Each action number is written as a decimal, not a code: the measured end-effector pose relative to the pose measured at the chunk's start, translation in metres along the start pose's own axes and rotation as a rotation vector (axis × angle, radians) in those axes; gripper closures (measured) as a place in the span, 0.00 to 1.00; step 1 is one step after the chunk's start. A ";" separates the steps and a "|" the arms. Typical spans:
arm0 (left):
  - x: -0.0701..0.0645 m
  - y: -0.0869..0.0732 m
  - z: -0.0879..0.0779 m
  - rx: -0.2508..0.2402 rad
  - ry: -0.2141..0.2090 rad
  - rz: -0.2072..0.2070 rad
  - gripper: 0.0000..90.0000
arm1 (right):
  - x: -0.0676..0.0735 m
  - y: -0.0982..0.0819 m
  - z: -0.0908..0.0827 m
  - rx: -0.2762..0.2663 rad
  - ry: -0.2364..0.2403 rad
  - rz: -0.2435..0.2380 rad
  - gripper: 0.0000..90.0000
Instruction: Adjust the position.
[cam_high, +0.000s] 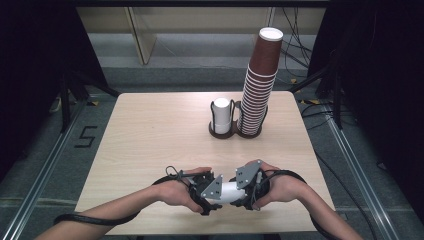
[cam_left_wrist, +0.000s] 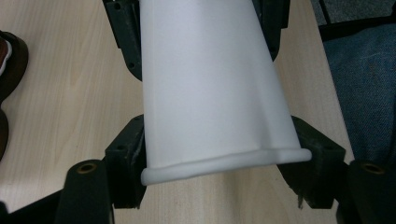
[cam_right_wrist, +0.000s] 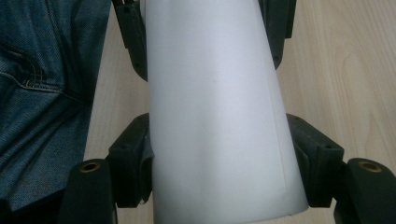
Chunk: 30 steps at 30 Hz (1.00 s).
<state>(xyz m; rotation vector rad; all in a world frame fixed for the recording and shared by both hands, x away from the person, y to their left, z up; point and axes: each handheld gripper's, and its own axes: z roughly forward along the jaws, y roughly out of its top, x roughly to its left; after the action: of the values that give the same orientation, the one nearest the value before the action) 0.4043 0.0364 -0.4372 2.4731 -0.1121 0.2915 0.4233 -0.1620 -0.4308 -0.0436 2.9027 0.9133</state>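
Note:
A white paper cup (cam_high: 231, 191) lies level between my two grippers, just above the near edge of the table (cam_high: 150, 135). My left gripper (cam_high: 215, 195) is shut on one end; in the left gripper view its gripper (cam_left_wrist: 219, 156) has both pads pressed on the white cup (cam_left_wrist: 210, 93) just behind the rolled rim. My right gripper (cam_high: 243, 191) is shut on the other end, and in the right gripper view the gripper (cam_right_wrist: 219, 158) squeezes the white cup (cam_right_wrist: 215, 107) from both sides. Each view also shows the other gripper's jaws farther along the cup.
A tall stack of brown cups (cam_high: 260, 85) stands in a dark twin holder (cam_high: 235, 131) at the back of the table, with a short white cup stack (cam_high: 222, 115) in the ring beside it. The person's jeans (cam_right_wrist: 42, 93) are at the table's near edge.

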 end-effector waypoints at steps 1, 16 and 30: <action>0.000 0.000 0.000 0.002 0.004 0.004 0.33 | 0.002 0.000 -0.001 0.010 -0.005 0.025 0.38; 0.011 -0.022 -0.012 -0.101 0.076 -0.147 0.09 | 0.002 -0.030 -0.012 -0.174 -0.157 0.029 0.37; 0.026 -0.032 -0.024 -0.363 0.024 -0.315 0.11 | 0.010 -0.057 -0.008 -0.467 -0.279 0.150 0.37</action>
<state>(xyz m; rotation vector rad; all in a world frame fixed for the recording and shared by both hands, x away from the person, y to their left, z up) 0.4303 0.0767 -0.4313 2.0860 0.2166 0.1492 0.4157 -0.2130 -0.4581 0.2490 2.4100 1.4715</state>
